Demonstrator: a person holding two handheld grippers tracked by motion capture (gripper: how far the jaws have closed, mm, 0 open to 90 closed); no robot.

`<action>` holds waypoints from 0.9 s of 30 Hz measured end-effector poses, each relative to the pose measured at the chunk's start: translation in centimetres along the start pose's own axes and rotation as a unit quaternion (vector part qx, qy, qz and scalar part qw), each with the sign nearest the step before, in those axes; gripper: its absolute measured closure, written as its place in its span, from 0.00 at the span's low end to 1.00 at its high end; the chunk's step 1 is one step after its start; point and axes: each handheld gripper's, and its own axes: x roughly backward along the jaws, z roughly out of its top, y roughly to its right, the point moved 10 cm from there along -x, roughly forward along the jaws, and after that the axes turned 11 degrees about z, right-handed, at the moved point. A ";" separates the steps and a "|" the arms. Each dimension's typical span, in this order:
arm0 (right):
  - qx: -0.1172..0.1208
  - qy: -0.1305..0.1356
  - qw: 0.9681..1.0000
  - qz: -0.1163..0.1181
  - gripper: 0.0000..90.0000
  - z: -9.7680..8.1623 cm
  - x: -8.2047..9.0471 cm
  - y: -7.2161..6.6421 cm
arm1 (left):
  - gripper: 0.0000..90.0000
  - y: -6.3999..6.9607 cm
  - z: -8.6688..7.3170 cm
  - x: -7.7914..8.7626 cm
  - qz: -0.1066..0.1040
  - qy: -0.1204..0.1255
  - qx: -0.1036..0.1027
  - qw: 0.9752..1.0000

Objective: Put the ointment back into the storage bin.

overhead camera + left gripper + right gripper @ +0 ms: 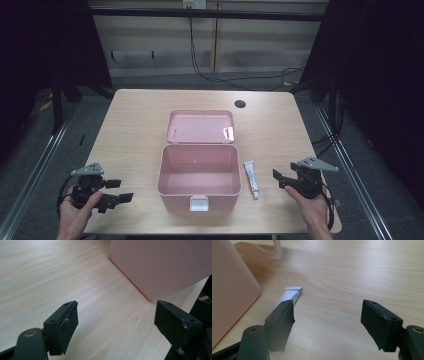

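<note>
Wooden table (135, 125): pale laminate top with a dark round cable hole (240, 104) near the far edge.

Pink box (199, 175): sits at the table's centre, lid (201, 126) thrown back flat behind it, cavity empty, white latch (199, 203) on the near wall. It looks like thin moulded plastic, so probably light and stiff with smooth, rather slippery walls. A jaw pinch over the rim or on the latch tab would likely hold better than a squeeze across the body.

White tube (251, 178): lies flat on the table just right of the box, apart from its wall, long axis running roughly near to far. Judged soft, light and easily dented (a squeezable tube of some paste, print too small to read). The best hold is probably across the flattened body, mid-length, with modest closing force; the flat crimped end offers a thinner alternative.

Left gripper (114, 191): held low in the person's hand, left of the box; jaws wide apart, nothing between them.

Right gripper (282, 178): held right of the tube; jaws also spread wide and empty. In the right gripper view the tube (291, 294) lies just beyond one jaw, not between the two.
</note>
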 end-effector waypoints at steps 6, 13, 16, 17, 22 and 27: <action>-0.015 -0.005 0.999 0.027 0.32 0.4 0.7 -0.4 | 0.21 0.1 0.0 0.0 0.000 0.000 0.002 1.000; -0.021 -0.030 0.998 0.049 0.41 0.5 0.9 -0.8 | 0.21 -0.4 0.0 0.2 0.004 0.003 0.009 1.000; -0.012 -0.041 0.998 0.042 0.47 0.5 1.1 -1.0 | 0.21 -0.3 0.0 0.2 0.004 0.003 0.007 1.000; -0.016 -0.040 0.998 0.037 0.46 0.6 1.1 -0.9 | 0.21 -0.3 -0.1 0.2 0.004 0.002 0.004 1.000; -0.041 -0.065 0.996 0.048 0.50 0.3 1.1 -1.2 | 0.21 -0.3 0.0 0.2 0.005 0.003 0.006 1.000; -0.061 -0.097 0.991 0.065 0.51 0.2 0.6 -2.0 | 0.21 -0.3 -0.1 0.1 0.004 0.001 0.005 1.000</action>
